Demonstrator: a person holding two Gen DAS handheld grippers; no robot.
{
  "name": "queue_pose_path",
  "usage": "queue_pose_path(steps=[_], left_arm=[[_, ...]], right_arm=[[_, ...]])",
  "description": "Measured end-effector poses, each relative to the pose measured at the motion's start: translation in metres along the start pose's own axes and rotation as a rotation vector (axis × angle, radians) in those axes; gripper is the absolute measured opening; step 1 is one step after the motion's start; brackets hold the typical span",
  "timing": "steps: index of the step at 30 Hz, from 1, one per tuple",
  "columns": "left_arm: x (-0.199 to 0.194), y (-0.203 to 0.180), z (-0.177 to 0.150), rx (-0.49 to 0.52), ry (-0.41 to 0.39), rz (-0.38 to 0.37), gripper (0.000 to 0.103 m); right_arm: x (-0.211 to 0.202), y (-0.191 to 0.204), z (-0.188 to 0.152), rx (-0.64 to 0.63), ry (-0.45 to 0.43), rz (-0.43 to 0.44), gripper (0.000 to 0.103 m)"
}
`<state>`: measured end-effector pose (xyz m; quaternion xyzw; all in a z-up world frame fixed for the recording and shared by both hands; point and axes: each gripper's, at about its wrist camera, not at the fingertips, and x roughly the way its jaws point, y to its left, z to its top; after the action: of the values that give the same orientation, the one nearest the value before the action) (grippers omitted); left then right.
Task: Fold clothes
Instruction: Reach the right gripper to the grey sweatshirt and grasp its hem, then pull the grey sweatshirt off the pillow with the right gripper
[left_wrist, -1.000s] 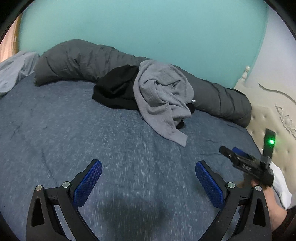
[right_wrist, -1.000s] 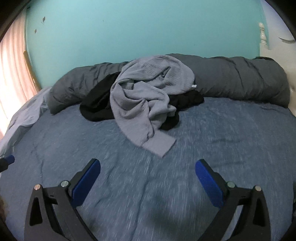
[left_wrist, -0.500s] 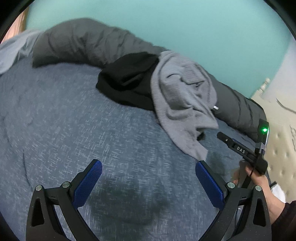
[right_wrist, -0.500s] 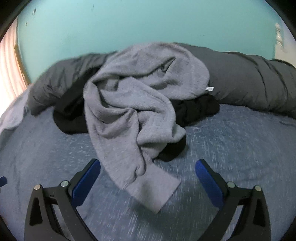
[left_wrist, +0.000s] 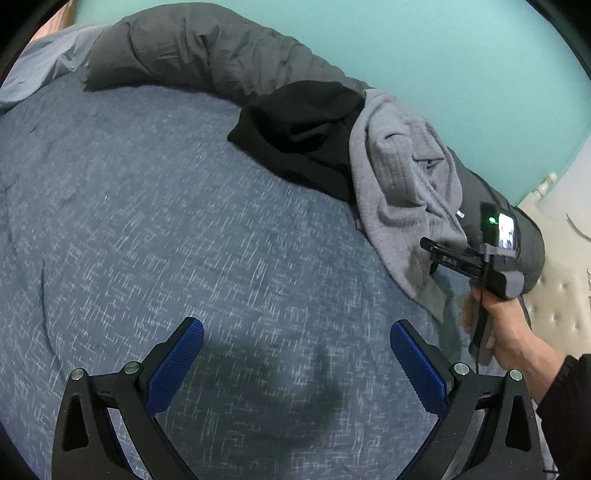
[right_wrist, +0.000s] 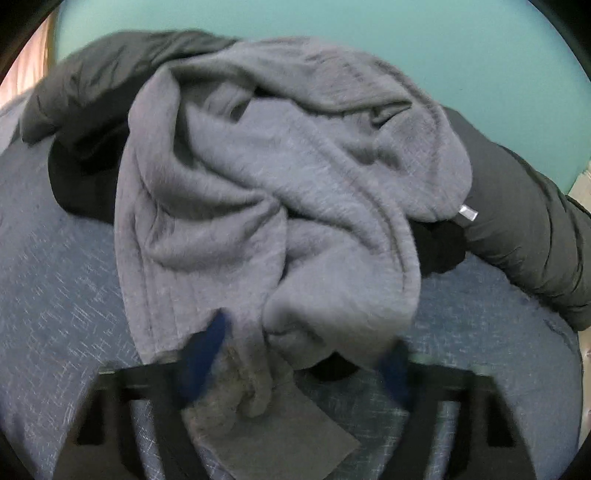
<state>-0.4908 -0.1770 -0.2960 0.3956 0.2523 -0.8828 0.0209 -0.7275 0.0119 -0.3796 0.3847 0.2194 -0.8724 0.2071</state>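
Advanced: right tool (right_wrist: 299, 354) (jaws wide, blurred) straddling grey garment (right_wrist: 266, 192) hem; left tool (left_wrist: 295, 365) wide over bare bed (left_wrist: 147, 221).

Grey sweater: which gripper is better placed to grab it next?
Right. The right gripper is open, fingers straddling the grey sweater hem. The left gripper is open over bare blue bedspread, away from it.

The right claw (right_wrist: 299, 354) has closed in on the gray sweater (right_wrist: 266, 184) until a dangling fold sits between its blue pads. The left claw (left_wrist: 295, 354) has swung toward 9 o'clock, pushing the clothes toward 2 o'clock.
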Motion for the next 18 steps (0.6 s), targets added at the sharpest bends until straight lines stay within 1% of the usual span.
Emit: queue_pose_path(steps=[1, 2, 3, 4, 7, 12, 13, 18], left_arm=[[0.0, 0.001, -0.002, 0.0, 0.001, -0.003, 0.103], [0.0, 0.002, -0.003, 0.003, 0.003, -0.004, 0.103], [-0.001, 0.002, -0.005, 0.007, 0.004, -0.004, 0.103], [-0.003, 0.003, -0.006, 0.011, 0.001, -0.006, 0.103], [-0.013, 0.003, -0.013, 0.023, -0.011, -0.011, 0.103], [-0.037, 0.004, -0.028, 0.034, -0.035, -0.012, 0.103], [-0.042, 0.004, -0.032, 0.034, -0.04, -0.012, 0.103], [-0.073, 0.008, -0.05, 0.029, -0.064, -0.017, 0.103]], right_arm=[[0.001, 0.0, 0.0, 0.013, 0.011, 0.001, 0.042], [0.002, 0.0, -0.001, 0.016, 0.016, -0.005, 0.036], [0.001, 0.001, -0.001, 0.01, 0.02, -0.016, 0.019], [-0.001, 0.002, -0.001, 0.01, 0.02, -0.017, 0.016], [-0.018, 0.001, -0.008, 0.043, -0.013, 0.033, 0.012], [-0.068, 0.01, -0.034, 0.06, -0.095, 0.157, 0.011], [-0.073, 0.015, -0.035, 0.058, -0.108, 0.173, 0.011], [-0.137, 0.034, -0.067, 0.058, -0.18, 0.281, 0.009]])
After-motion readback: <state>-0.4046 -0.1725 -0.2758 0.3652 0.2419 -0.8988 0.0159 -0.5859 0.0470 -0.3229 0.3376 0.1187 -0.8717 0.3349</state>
